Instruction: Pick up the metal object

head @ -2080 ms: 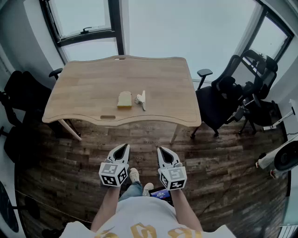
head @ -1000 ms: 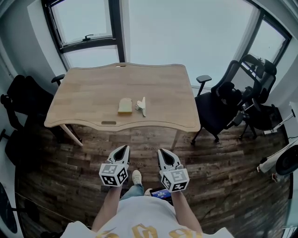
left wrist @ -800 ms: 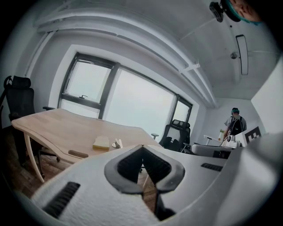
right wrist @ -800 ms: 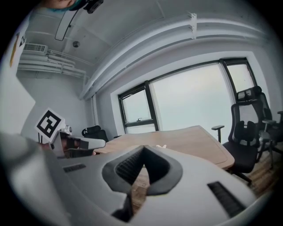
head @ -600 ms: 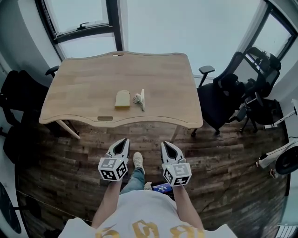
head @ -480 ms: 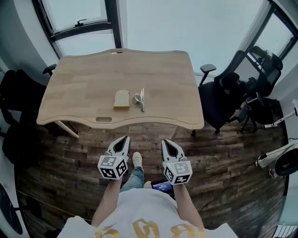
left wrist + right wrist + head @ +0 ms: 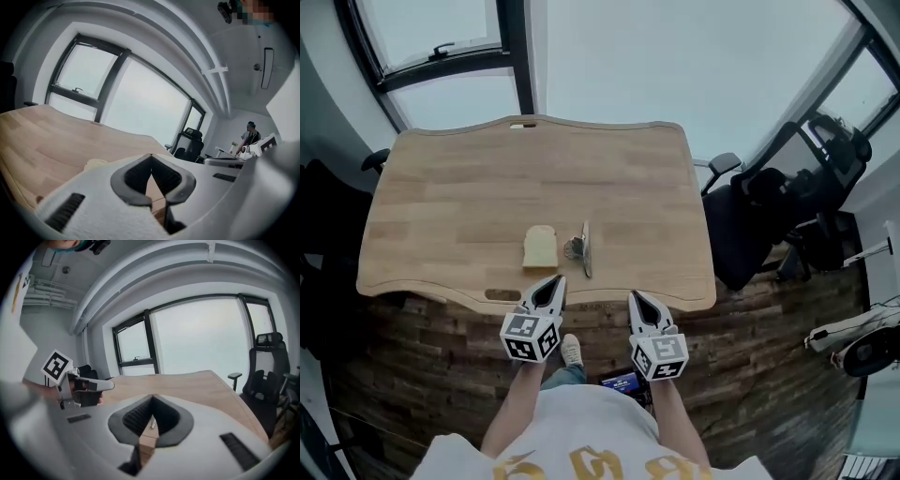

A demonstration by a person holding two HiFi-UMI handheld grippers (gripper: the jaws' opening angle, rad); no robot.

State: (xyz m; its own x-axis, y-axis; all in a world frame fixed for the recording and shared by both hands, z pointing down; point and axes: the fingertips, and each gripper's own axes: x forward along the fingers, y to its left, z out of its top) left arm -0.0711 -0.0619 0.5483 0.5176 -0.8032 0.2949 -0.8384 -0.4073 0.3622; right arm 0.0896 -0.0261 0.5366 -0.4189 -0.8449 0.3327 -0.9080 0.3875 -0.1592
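Note:
The metal object (image 7: 583,248), a slim silver piece with a small clip at its left side, lies on the wooden table (image 7: 469,197) near the front edge. Through the right gripper's jaws a sliver of the metal object (image 7: 153,423) shows ahead. A tan bread-shaped block (image 7: 540,247) sits just left of it. My left gripper (image 7: 556,282) is shut and empty, its tip over the table's front edge below the block. My right gripper (image 7: 635,297) is also shut and empty, just short of the edge and right of the metal object.
Black office chairs (image 7: 773,202) crowd the right side of the table, and another dark chair (image 7: 317,187) stands at the left. Windows run behind the table. A small slot (image 7: 497,294) is set into the table's front edge. A person (image 7: 250,136) stands far off.
The view has closed in on the table: both grippers, earlier over the floor well short of it, now reach its front edge. Both stay shut.

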